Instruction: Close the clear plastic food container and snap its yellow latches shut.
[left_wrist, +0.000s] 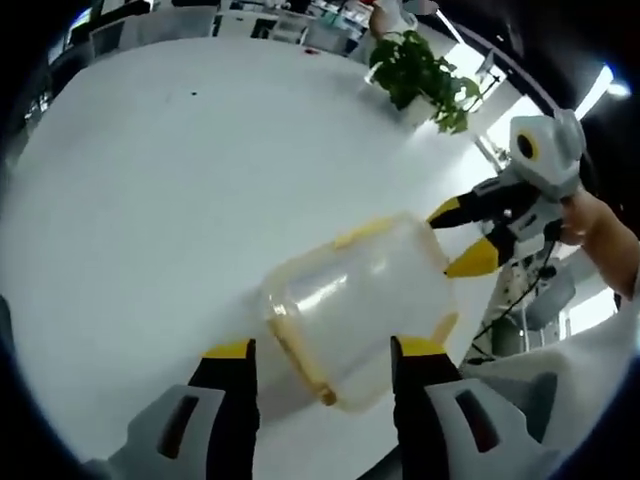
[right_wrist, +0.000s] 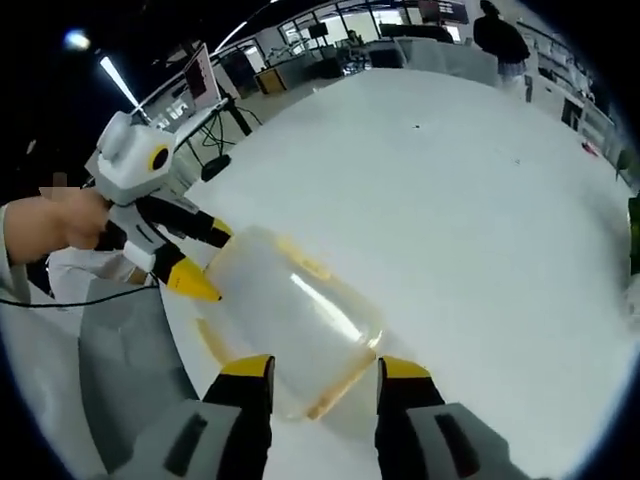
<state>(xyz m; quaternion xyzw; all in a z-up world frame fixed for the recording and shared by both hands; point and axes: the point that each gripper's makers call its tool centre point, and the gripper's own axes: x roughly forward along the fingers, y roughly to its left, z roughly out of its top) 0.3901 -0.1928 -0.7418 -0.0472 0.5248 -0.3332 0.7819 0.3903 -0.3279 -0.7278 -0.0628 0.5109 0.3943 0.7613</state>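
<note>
Table (left_wrist: 150, 180): white, broad, bearing everything; far edge meets an office background.
Plant (left_wrist: 420, 70): green, leafy, near the far edge of the table, well apart from the work.
Container (left_wrist: 355, 310): clear plastic, rounded, resting on the table close to its near edge, between the two grippers; appears closed, though hard to confirm through the clear plastic.
Container axis: long axis runs roughly from one gripper toward the other, one end facing each camera.
Yellow latches (left_wrist: 300, 360): along the container's rim, one strip at the end facing the left gripper; snapped or loose, cannot tell.
Left gripper (left_wrist: 322, 360): jaws wide, straddling its end of the container without clamping; probably bracing it so it cannot slide.
Right gripper (right_wrist: 318, 372): jaws wide, yellow tips just beside the opposite end; likely placed to press a latch there.
Reason for the arrangement: one tool at each end, probably so pressure from one is met by the other.
</note>
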